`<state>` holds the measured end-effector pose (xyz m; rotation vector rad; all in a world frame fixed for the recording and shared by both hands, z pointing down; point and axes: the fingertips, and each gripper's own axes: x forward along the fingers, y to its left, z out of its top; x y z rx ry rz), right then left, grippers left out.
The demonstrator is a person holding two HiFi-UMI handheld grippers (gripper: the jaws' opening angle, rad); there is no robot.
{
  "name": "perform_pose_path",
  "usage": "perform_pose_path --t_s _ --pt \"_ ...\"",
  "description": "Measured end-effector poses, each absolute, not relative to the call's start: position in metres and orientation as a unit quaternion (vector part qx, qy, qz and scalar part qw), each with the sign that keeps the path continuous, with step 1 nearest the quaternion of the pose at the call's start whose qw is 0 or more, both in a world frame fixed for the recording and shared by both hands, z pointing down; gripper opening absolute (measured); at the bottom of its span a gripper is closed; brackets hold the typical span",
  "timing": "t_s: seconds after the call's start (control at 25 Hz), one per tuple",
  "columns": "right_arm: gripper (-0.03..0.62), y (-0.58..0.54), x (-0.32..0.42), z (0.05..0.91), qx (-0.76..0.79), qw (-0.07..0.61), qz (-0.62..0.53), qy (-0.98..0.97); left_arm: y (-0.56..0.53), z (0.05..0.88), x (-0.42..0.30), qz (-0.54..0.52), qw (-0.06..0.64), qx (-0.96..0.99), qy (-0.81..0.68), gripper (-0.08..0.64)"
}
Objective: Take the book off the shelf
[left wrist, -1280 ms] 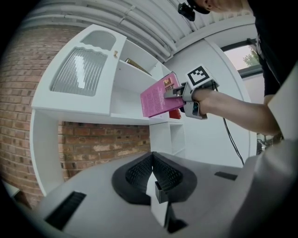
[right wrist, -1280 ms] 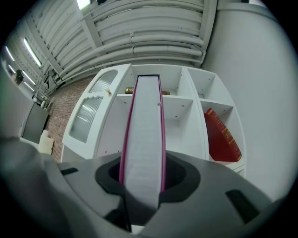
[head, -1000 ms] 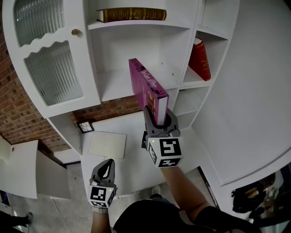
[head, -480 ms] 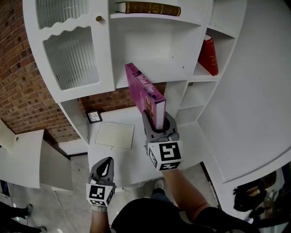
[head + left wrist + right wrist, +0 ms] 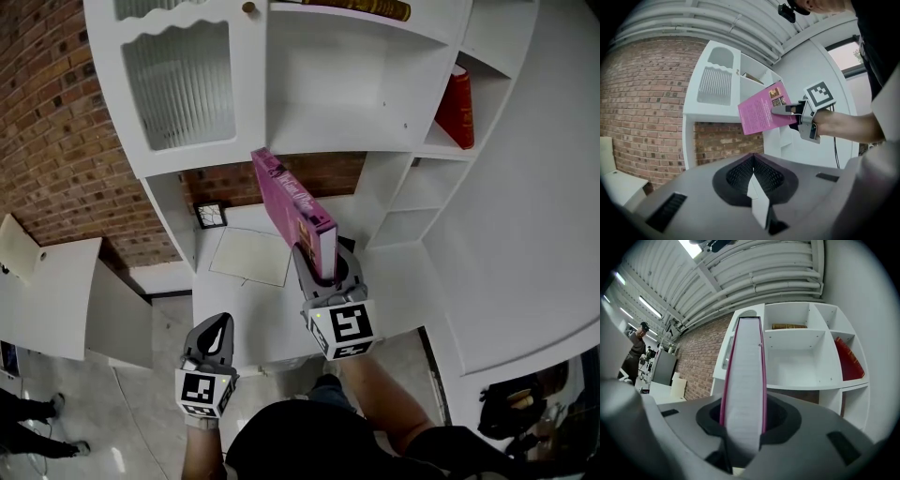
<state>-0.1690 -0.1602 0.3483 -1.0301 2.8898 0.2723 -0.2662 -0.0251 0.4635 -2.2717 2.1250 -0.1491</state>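
Note:
The pink book [image 5: 286, 202] stands on edge in the air in front of the white shelf unit [image 5: 337, 141], clear of its compartments. My right gripper [image 5: 323, 272] is shut on the book's near end, one jaw on each cover. In the right gripper view the book's page edge [image 5: 745, 376] runs straight up out of the right gripper [image 5: 743, 413]. My left gripper [image 5: 214, 337] hangs lower left, shut, with nothing in it. The left gripper view shows the left gripper [image 5: 753, 159] in front, and beyond it the pink book [image 5: 761, 115] in the right gripper [image 5: 790, 111].
A brown book [image 5: 361, 7] lies on the top shelf and a red book [image 5: 457, 108] leans in a right-hand compartment. A ribbed-glass cabinet door [image 5: 183, 80] is at left. Below, a white counter [image 5: 225, 309] carries a flat pad [image 5: 248, 258] and a small frame [image 5: 211, 216]. Brick wall behind.
The right gripper has drawn the pink book back and down, away from the shelf. The left gripper has also moved back. The shelf unit now sits higher and farther in the head view.

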Motion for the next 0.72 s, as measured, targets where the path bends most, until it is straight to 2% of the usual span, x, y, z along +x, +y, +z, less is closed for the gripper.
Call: perform_pose_path --t_s 0.72 --pt "0.147 -0.092 -0.205 0.435 -0.231 -0.001 0.071 0.97 0.026 0.485 -0.304 -0.04 -0.006 -0.695 0.717 0.009"
